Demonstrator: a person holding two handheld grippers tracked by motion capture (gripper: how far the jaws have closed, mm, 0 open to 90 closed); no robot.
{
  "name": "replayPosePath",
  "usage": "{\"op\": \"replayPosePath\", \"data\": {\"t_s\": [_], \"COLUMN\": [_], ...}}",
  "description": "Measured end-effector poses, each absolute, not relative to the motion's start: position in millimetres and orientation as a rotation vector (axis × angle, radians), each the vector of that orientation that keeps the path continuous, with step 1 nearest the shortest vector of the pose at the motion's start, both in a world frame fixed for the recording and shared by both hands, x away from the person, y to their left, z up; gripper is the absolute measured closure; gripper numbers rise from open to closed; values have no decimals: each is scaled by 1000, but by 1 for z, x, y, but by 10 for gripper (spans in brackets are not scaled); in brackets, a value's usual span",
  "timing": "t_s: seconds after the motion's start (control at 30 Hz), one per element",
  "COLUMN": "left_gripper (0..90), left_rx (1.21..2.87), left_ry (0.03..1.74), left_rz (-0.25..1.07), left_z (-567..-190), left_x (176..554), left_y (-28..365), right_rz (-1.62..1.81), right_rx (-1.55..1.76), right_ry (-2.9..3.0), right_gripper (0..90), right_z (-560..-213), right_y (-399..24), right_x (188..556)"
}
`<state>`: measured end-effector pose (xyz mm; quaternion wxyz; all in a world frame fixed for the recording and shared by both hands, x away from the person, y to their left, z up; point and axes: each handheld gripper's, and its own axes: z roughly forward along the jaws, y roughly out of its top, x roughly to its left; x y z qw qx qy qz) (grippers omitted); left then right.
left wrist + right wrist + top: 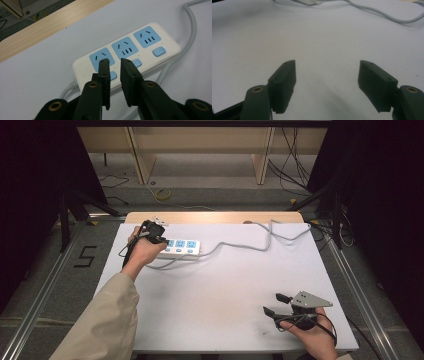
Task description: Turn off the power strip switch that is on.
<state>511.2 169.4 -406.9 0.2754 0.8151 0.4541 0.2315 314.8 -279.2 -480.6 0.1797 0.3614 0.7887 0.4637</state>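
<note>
Left claw [115, 62]: jaws a narrow gap apart, nothing between them; hovers over the near-left end of the strip.
Strip [130, 47]: far-left on the table [225, 290], long axis left to right, three blue sockets up, cord [235, 245] trailing right.
Relation: strip lies just ahead of and below the left claw; left hand is nearer.
Right claw [327, 85]: wide, empty, near-right, well apart from the strip.

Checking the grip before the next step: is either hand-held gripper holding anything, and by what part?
Nothing is held. The left hand-held gripper hangs over the power strip, jaws slightly apart; the right hand-held gripper is open.
</note>
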Motion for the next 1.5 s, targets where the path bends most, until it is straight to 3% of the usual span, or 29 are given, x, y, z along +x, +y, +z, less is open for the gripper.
{"op": "replayPosePath", "data": {"t_s": [0.33,0.43,0.93,1.5], "left_gripper": [430,370,309,272], "left_rx": [2171,2166,2063,2012], "left_ry": [1147,1127,1058,1016], "left_rz": [581,574,596,610], "left_z": [-411,-409,-403,-432], "left_x": [499,493,454,403], "left_y": [175,174,175,184], "right_rz": [1308,1309,1308,1311], "right_rx": [1022,1021,1023,1025], "right_ry": [2229,2228,2227,2229], "right_gripper": [319,318,318,315], "right_z": [-481,-481,-481,-481], "right_y": [-279,-279,-279,-279], "right_x": [315,315,315,315]}}
